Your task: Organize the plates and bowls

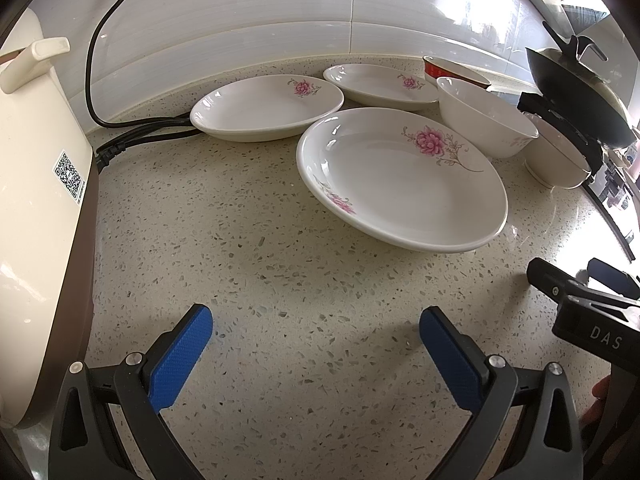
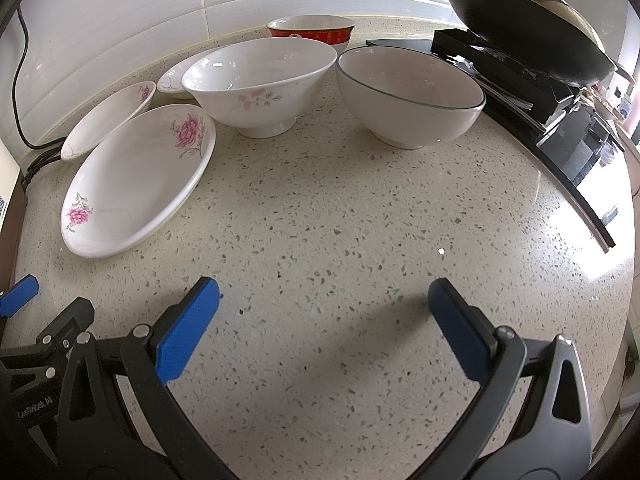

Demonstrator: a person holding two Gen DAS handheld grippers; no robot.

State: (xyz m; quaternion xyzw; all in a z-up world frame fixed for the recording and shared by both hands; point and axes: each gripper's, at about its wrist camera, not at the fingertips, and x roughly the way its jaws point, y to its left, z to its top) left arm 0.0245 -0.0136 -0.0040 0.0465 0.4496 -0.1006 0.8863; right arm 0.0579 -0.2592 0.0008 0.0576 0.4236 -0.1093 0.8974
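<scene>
Three white plates with pink flowers lie on the speckled counter: the nearest plate [image 1: 400,176] [image 2: 136,184], a second plate [image 1: 266,108] [image 2: 108,118] behind it on the left, and a third plate [image 1: 380,86] [image 2: 176,78] near the wall. To their right stand a white flowered bowl [image 1: 486,122] [image 2: 260,80], a plain white bowl [image 1: 554,156] [image 2: 408,96] and a red-banded bowl [image 1: 452,70] [image 2: 312,32]. My left gripper [image 1: 316,336] is open above bare counter, short of the nearest plate. My right gripper [image 2: 326,308] is open too, in front of the bowls.
A cream rice cooker [image 1: 36,200] with a black power cord [image 1: 120,136] fills the left side. A black wok [image 2: 520,20] sits on a stove [image 2: 560,112] at the right. White tiles [image 1: 280,8] back the counter. The right gripper's tip [image 1: 580,292] shows in the left view.
</scene>
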